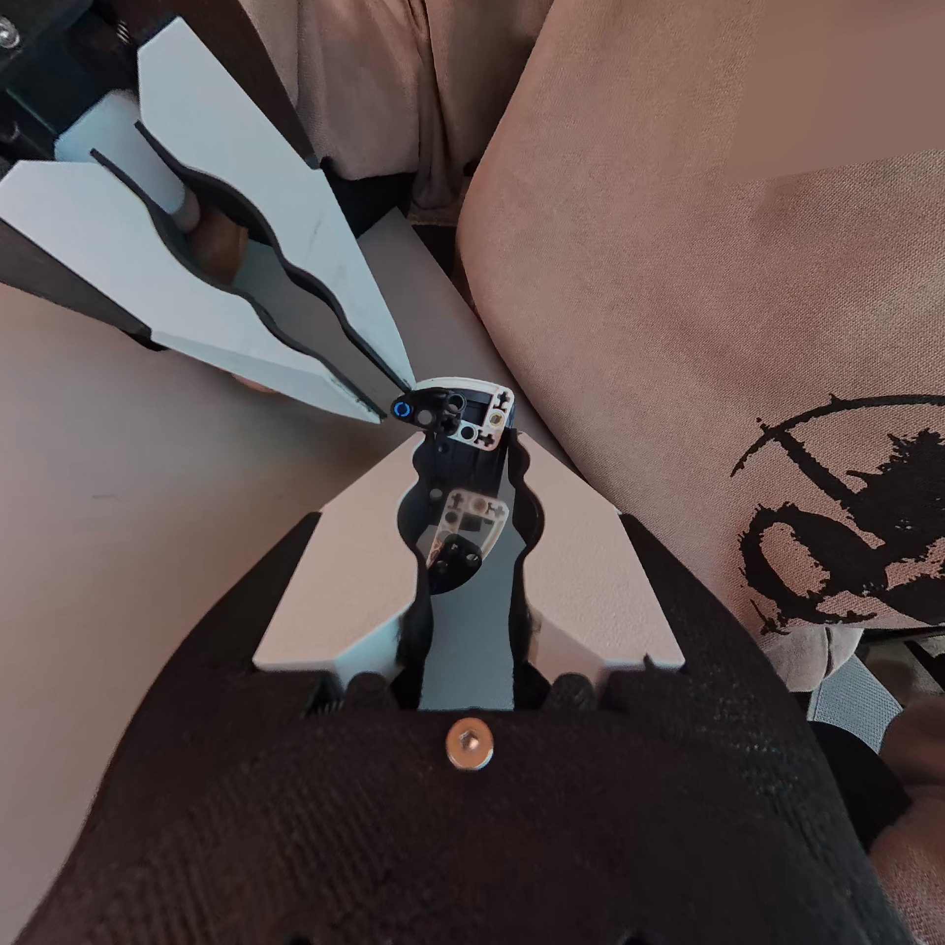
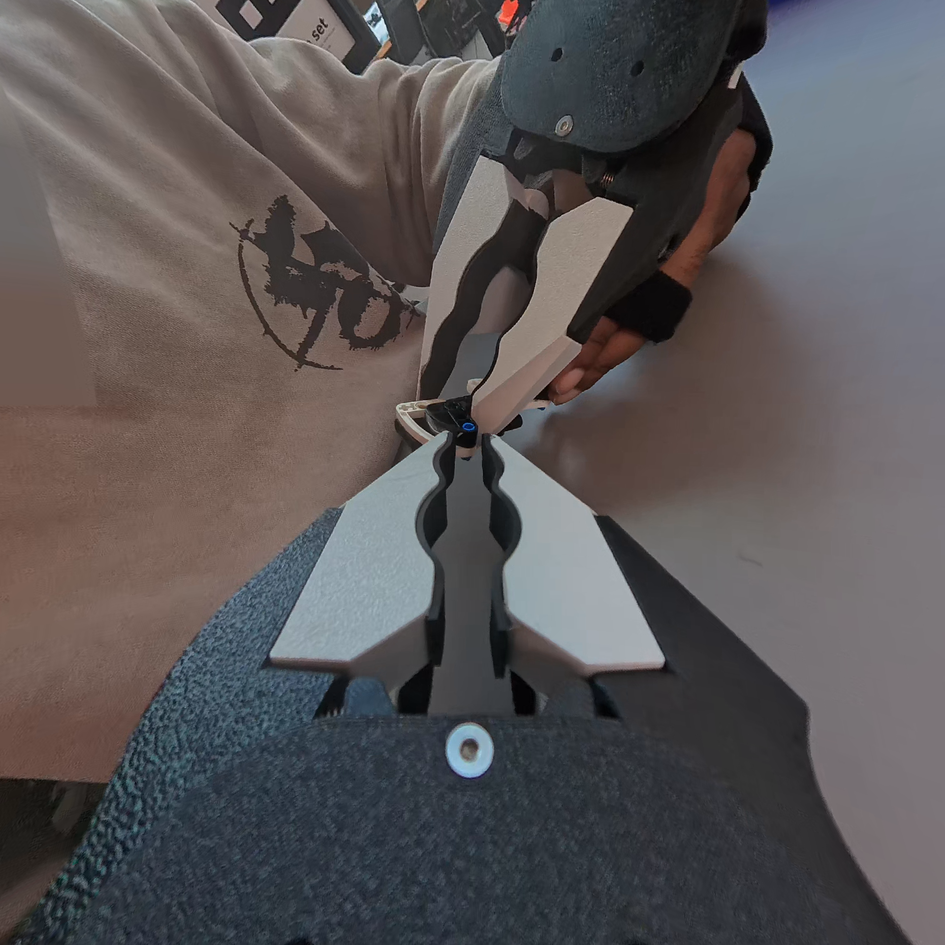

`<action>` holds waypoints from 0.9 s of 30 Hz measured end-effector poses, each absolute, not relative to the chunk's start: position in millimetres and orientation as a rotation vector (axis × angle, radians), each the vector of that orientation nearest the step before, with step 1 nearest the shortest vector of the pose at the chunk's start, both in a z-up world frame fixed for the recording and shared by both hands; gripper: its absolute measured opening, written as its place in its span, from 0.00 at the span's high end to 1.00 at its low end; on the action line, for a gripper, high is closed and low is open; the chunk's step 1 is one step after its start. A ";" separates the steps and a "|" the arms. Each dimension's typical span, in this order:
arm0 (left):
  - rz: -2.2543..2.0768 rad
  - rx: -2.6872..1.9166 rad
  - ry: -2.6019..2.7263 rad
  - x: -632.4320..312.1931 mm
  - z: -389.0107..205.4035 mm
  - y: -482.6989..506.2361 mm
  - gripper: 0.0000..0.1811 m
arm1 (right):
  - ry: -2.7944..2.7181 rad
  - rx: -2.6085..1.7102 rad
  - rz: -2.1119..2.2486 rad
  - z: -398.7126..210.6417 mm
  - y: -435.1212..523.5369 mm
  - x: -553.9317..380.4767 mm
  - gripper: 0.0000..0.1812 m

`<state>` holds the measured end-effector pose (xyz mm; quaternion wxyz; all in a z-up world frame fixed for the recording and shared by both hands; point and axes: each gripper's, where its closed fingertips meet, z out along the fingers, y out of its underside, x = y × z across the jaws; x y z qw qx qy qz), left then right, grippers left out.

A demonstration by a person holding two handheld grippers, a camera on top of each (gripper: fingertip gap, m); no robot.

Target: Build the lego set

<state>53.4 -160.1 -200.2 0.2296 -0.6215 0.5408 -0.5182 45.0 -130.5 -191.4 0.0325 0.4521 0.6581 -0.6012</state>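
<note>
I am working over the grey table point(image 2: 767, 460), close against a person's beige shirt point(image 1: 665, 307). My left hand-held gripper point(image 1: 468, 434) is clenching the black-and-white lego assembly point(image 1: 460, 460), while my right hand-held gripper point(image 2: 466, 442) is pinching its black beam with the blue pin point(image 2: 467, 426).

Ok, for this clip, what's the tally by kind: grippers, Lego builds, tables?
White-fingered, black-bodied two-finger grippers: 2 (left gripper, right gripper)
Small black-and-white plastic Lego assembly with a blue pin, gripped by both: 1
Plain grey tabletop: 1
Total: 4
</note>
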 end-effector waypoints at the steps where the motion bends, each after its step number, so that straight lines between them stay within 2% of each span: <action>1: -1.423 -1.709 1.490 53.6 -200.3 -160.3 0.86 | 2.018 1.393 -1.851 -191.8 -130.3 45.0 0.96; 20: -1.311 -1.526 1.560 68.8 -191.9 -173.6 0.85 | 1.901 1.170 -1.931 -173.5 -144.0 60.3 1.00; 27: -1.310 -1.466 1.448 63.9 -175.6 -162.4 0.86 | 1.842 1.227 -2.064 -155.8 -133.2 52.3 0.84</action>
